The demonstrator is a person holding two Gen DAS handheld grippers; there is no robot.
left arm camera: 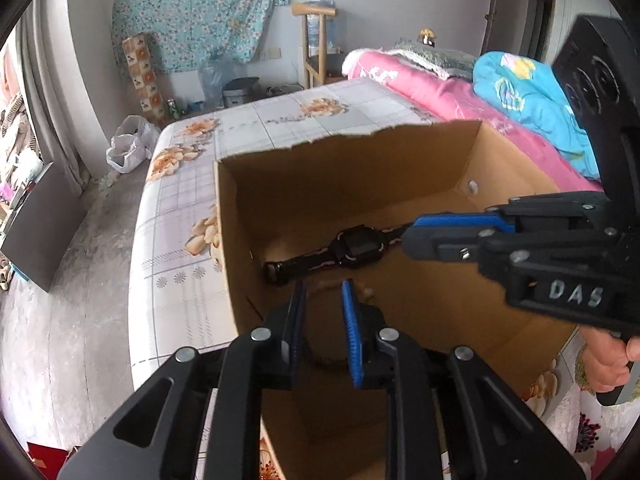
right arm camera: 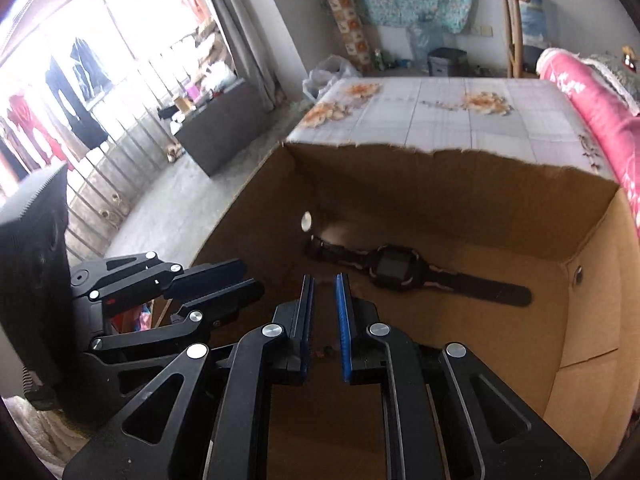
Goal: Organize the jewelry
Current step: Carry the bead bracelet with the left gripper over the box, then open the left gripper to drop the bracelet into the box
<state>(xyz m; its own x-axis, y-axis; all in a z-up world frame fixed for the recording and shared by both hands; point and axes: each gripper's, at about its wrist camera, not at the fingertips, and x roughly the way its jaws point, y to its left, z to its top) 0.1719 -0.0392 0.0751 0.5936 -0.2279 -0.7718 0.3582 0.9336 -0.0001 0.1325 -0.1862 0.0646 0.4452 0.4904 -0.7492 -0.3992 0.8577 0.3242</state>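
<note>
Fingers first: your left gripper point(left arm camera: 322, 308) hangs over the near edge of the cardboard box point(left arm camera: 420, 148), its blue pads point(left arm camera: 354, 340) parted by a narrow gap. Something dark and chain-like shows low in that gap (can't tell whether it's pinched or just lying on the box floor below), so I can't say whether that gripper holds anything. Your right gripper point(right arm camera: 324, 300) shows the same narrow slot between the pads, and only bare cardboard and a few small specks show through it: released, grasping nothing.

Next out, on the box floor: the black watch point(right arm camera: 394, 270), lying flat with its strap stretched out. It sits ahead of both pairs of fingers, not touching either. In the right wrist view it lies ahead and a bit right of the tips, long axis running from upper left down to lower right, so the strap crosses your line of approach at a slant. In the left wrist view the right gripper point(left arm camera: 408, 240) comes in from the right with its tips just beside the strap end nearest it; by my read the right hand is the nearer one to the watch.

Beyond the box's torn far rim: the bed point(left arm camera: 240, 132) with its flowered sheet, which carries the box.
</note>
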